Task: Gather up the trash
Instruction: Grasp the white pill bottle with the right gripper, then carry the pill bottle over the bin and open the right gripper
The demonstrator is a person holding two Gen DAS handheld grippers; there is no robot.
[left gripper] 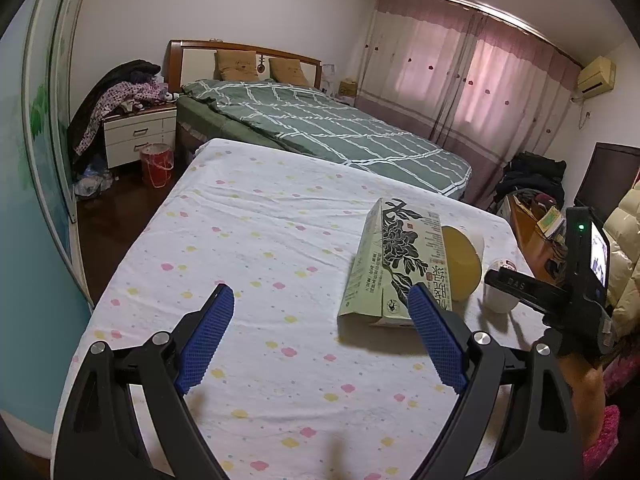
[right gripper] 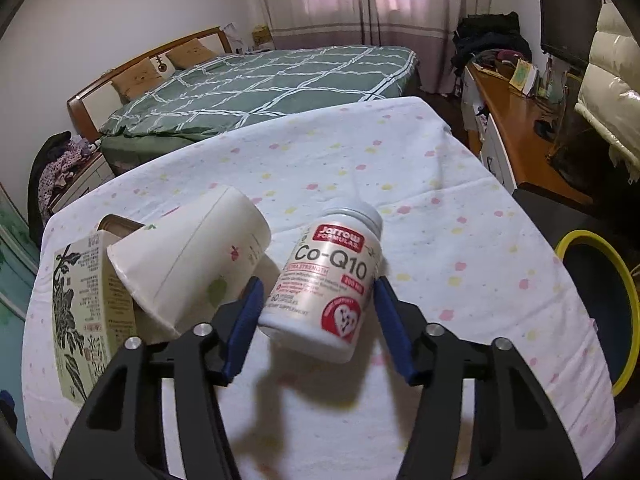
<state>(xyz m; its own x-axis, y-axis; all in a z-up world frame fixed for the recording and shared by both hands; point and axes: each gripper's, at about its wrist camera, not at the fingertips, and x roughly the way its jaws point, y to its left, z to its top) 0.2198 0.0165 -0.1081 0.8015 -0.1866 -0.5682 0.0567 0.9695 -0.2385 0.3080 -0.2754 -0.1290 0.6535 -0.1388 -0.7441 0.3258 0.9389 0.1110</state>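
Note:
On the flower-print cloth of the table (left gripper: 256,240) lies a pale green carton (left gripper: 396,264) printed with black flowers. Behind it a paper cup (left gripper: 464,264) rests on its side. My left gripper (left gripper: 320,300) is open over the cloth with nothing between its fingers; its right finger stands just in front of the carton's near corner. My right gripper (right gripper: 316,284) is shut on a white Co-Q10 pill bottle (right gripper: 328,280), both blue pads against its sides, the bottle tilted above its shadow. The carton (right gripper: 84,300) and cup (right gripper: 192,256) lie just left of it.
A yellow-rimmed bin (right gripper: 600,308) stands off the table's right edge. A bed with a green checked quilt (left gripper: 320,128) lies beyond the table. A red bucket (left gripper: 157,164) sits by the nightstand. A wooden desk (right gripper: 516,128) with clutter runs along the right wall.

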